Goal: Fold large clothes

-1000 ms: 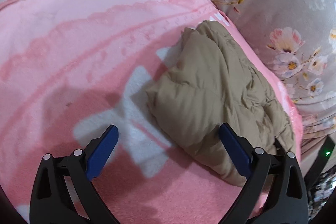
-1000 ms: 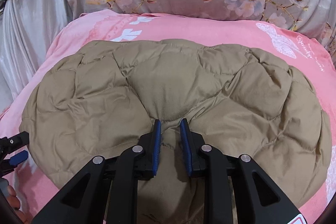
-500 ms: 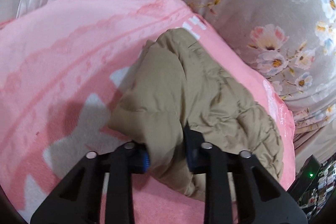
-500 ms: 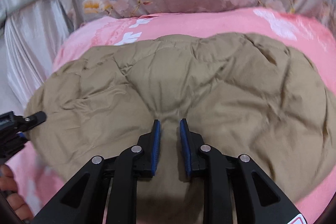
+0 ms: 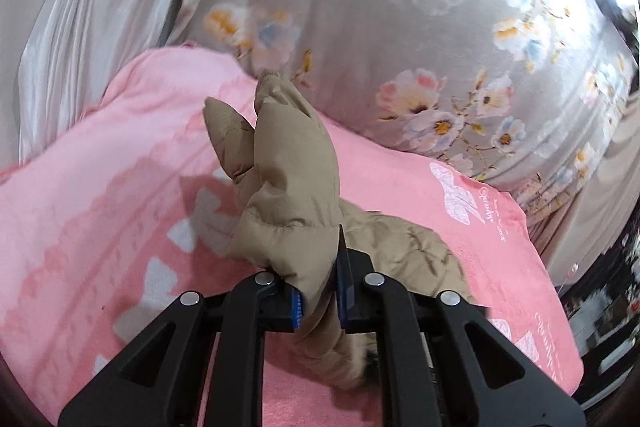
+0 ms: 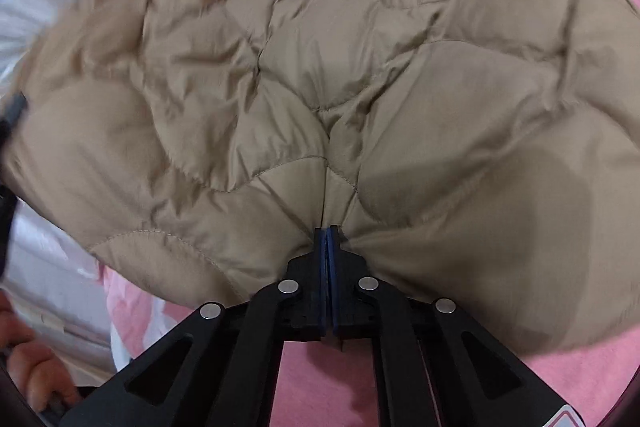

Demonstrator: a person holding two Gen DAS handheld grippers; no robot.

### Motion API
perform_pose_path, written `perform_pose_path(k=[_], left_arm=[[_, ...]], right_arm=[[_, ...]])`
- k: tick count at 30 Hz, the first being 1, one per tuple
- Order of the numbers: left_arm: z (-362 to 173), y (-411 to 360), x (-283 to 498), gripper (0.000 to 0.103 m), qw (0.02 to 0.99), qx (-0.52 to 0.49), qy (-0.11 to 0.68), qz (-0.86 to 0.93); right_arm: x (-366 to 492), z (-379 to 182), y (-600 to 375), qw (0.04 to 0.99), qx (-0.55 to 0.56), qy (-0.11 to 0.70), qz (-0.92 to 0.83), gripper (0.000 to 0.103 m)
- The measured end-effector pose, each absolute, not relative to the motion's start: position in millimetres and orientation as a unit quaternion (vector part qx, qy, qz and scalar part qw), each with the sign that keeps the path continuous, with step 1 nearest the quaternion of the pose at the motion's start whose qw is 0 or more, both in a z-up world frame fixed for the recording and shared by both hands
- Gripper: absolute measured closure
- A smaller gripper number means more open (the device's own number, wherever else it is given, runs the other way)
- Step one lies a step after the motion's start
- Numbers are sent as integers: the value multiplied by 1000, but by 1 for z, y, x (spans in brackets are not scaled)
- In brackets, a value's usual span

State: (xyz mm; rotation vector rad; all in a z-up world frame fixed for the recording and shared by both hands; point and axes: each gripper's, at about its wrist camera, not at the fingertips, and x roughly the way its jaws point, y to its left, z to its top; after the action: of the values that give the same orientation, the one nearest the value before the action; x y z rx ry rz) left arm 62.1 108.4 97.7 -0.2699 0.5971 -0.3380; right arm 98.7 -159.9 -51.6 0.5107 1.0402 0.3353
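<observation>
Both angled down at the bed; left gripper just clamped jacket, right gripper pinched tight on it.

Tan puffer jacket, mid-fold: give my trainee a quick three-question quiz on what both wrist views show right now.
1. True or false: the left gripper is shut on a fold of the tan puffer jacket.
2. What does the jacket lie on? A) pink blanket B) bare wooden floor C) metal table
3. Fill in: the right gripper pinches the jacket at a quilted ____.

Key: 1 true; 2 A; 3 seam.
</observation>
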Motion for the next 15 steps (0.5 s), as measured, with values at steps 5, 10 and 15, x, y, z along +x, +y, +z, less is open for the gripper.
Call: perform_pose_path(k=[5, 10, 15], left_arm=[[101, 67, 58, 92, 930, -88, 294, -200], [92, 24, 66, 92, 915, -58, 323, -235], [52, -30, 81, 91, 887, -35, 393, -238]], right_arm=[[118, -58, -158, 797, 271, 506, 189, 100], [75, -18, -224, 836, 237, 481, 115, 100], [26, 15, -292, 872, 176, 456, -22, 96]])
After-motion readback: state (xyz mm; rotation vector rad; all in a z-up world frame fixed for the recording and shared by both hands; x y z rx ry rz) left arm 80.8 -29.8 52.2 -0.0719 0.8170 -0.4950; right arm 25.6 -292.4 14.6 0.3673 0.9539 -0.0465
